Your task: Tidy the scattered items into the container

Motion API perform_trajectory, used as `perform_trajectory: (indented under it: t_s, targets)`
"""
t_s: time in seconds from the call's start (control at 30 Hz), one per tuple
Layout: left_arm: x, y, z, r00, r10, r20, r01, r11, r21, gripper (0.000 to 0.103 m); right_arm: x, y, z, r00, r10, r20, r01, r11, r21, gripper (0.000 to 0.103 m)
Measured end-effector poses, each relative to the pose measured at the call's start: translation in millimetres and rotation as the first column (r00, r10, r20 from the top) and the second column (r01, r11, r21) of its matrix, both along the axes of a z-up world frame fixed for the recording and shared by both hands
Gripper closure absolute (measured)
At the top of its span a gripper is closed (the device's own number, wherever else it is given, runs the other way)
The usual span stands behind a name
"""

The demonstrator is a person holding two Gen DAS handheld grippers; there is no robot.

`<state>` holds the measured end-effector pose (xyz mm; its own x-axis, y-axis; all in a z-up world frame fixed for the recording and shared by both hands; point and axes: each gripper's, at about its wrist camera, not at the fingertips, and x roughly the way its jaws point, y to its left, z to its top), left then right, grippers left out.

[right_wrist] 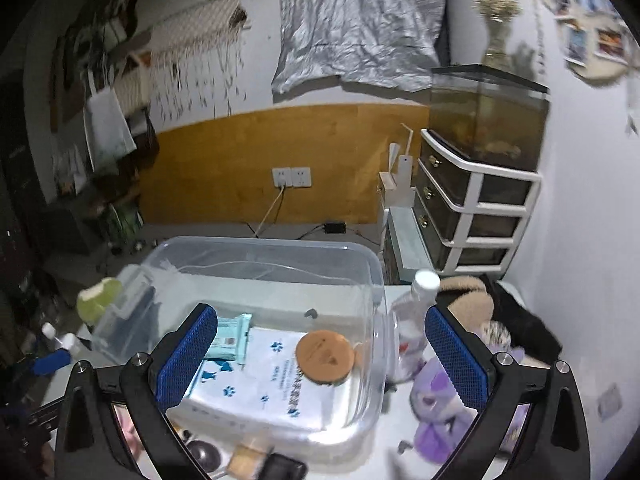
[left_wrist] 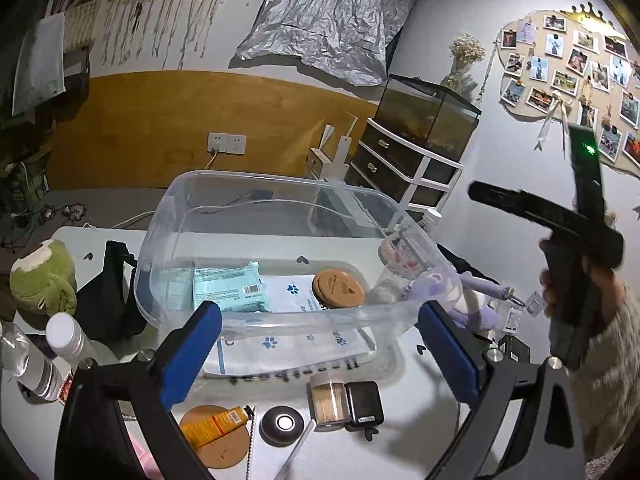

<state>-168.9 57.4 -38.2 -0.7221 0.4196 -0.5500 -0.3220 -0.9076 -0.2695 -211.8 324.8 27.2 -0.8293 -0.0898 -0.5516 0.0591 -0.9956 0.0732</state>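
A clear plastic bin (left_wrist: 160, 240) (right_wrist: 372, 276) stands mid-table. It holds a teal wipes pack (left_wrist: 228, 286) (right_wrist: 230, 334), a white paw-print bag (left_wrist: 288, 344) (right_wrist: 260, 392) and a round cork-coloured lid (left_wrist: 338, 286) (right_wrist: 325, 356). My left gripper (left_wrist: 320, 356) is open and empty above the bin's near rim. My right gripper (right_wrist: 322, 364) is open and empty over the bin; its black body (left_wrist: 576, 240) shows at right in the left wrist view. In front lie a toothpick jar (left_wrist: 328, 400), a black box (left_wrist: 363, 404), an orange tube (left_wrist: 214, 424) and a round black puck (left_wrist: 285, 424).
A green frog plush (left_wrist: 42, 276), black pouch (left_wrist: 110, 292) and clear bottles (left_wrist: 64, 336) are left of the bin. A purple plush (right_wrist: 440, 412), a bottle (right_wrist: 412, 312) and a fluffy slipper (right_wrist: 464, 292) are right. A drawer unit (right_wrist: 476, 208) stands behind.
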Motion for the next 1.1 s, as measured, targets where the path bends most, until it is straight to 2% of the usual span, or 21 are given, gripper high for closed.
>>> perform_trajectory:
  t_s: [0.2,0.5,0.67,1.1]
  targets:
    - [13,6,5,1.000,-0.002,-0.004,0.002,1.000,-0.031,0.004,46,1,-17,0.999,-0.029,-0.029,0.029,0.999,-0.019,0.000]
    - [30,12,7,1.000,0.024,-0.014,-0.025,0.997,-0.074,0.003,89,7,-38,0.997,-0.063,-0.037,0.060,0.995,-0.078,0.000]
    - [41,14,4,0.997,0.073,-0.033,-0.076,0.990,-0.117,0.000,106,8,-45,0.997,-0.069,-0.034,0.067,0.995,-0.074,0.000]
    - [56,7,-9,0.984,0.172,-0.039,-0.176,0.967,-0.183,0.000,127,0,-60,0.999,-0.034,-0.014,0.033,0.999,-0.041,0.000]
